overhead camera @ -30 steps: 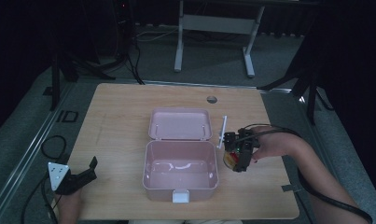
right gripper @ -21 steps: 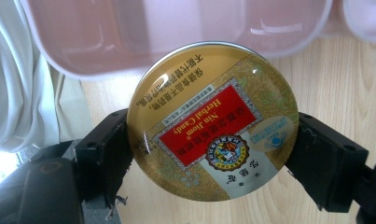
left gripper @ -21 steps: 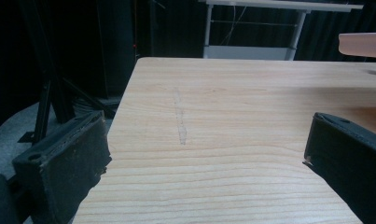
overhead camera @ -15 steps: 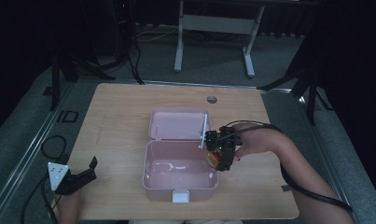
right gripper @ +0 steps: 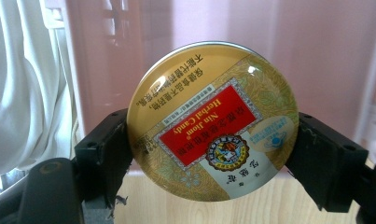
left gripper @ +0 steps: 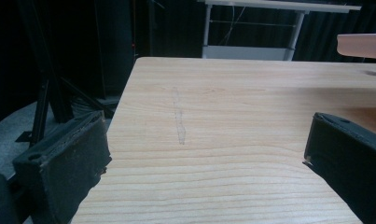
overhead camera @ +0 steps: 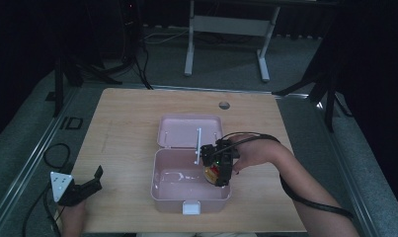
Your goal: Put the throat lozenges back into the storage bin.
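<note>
Gold and red, the round candy tin (right gripper: 212, 120) sat pinched edge-on between the right gripper's (overhead camera: 218, 169) jaws, hanging just over the open pink box's (overhead camera: 159, 190) right side. The left gripper (overhead camera: 81, 188), jaws spread, rested well apart.

The tin (right gripper: 212, 120) is gold with a leafy pattern, a red label with gold letters, and a pale patch with a blue mark. The box (overhead camera: 162, 177) is pink with a white clasp (overhead camera: 190, 208). The table (overhead camera: 122, 128) is light wood with grain lines. The jaws are black.
</note>
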Demonstrator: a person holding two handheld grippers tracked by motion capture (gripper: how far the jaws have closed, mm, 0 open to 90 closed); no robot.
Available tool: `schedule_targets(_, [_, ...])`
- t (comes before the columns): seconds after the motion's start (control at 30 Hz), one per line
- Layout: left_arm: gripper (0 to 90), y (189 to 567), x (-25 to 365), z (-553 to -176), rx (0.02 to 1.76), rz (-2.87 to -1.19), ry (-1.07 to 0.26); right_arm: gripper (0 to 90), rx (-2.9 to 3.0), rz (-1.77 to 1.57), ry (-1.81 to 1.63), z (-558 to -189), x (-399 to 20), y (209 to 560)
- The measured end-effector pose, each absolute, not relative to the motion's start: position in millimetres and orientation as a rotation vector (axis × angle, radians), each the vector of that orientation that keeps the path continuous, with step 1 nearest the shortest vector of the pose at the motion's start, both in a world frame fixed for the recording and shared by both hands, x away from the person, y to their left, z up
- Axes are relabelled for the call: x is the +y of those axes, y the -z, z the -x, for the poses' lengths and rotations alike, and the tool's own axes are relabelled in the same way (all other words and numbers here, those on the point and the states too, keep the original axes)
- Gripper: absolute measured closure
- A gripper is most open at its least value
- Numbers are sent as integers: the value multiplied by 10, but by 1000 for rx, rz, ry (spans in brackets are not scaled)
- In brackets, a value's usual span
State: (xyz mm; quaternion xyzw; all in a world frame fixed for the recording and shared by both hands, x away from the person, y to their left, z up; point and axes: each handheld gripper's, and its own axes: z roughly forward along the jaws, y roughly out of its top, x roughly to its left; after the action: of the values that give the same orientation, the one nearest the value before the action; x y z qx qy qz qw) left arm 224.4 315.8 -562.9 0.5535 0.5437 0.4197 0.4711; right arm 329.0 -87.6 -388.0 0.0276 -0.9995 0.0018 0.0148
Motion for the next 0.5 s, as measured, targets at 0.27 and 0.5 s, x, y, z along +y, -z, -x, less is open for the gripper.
schedule_targets(0.27, [3,5629,3158,-2245,1331,-1357,-1028,198,-3088,-105,-32,-3278,-839,4128])
schedule_targets(0.5, [3,5629,3157,-2246,1330,-1358,-1025,198,-3069,-122,-53,-3271,-830,4343])
